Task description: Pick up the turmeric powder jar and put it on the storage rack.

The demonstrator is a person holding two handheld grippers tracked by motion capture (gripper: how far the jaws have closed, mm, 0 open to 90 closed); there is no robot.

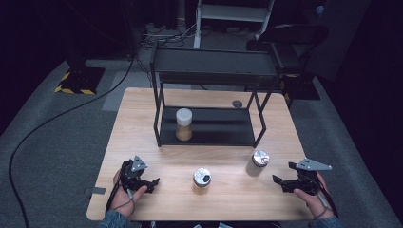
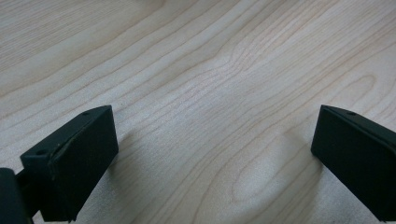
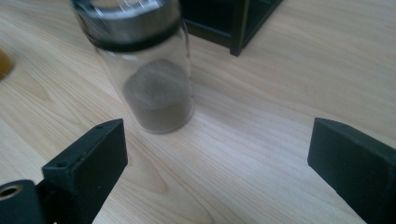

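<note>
Nearest the bottom edge of the high view, the left tool point(image 1: 153, 182) lay low on the worktop point(image 1: 142, 137) at lower left, its jaws spread wide with only bare wood grain between them, as its own view confirmed point(image 2: 215, 154). At lower right, the right tool point(image 1: 279, 181) was held in the person's hand, jaws also spread and holding nothing; its own view point(image 3: 217, 163) looked toward a glass jar point(image 3: 144, 65) with a steel lid and dark powder in the bottom, standing upright just beyond the left jaw and not touching either jaw. In the high view that jar point(image 1: 258, 163) stood right of centre, near the right tool and apart from it. A second steel-lidded jar point(image 1: 202, 178) stood at bottom centre, between the two tools. Farther up, a black rack point(image 1: 209, 133) sat on the worktop, and on its lower shelf, toward the left, stood a white-capped jar point(image 1: 184, 124) of tan powder. The step in hand looked like the approach to the dark-powder jar, likely to shelve it beside the white-capped one. The next move would call for swinging the right tool toward the left of its own view so the jar sat squarely between the jaws, then pinching the glass body below the lid, keeping it upright.
</note>
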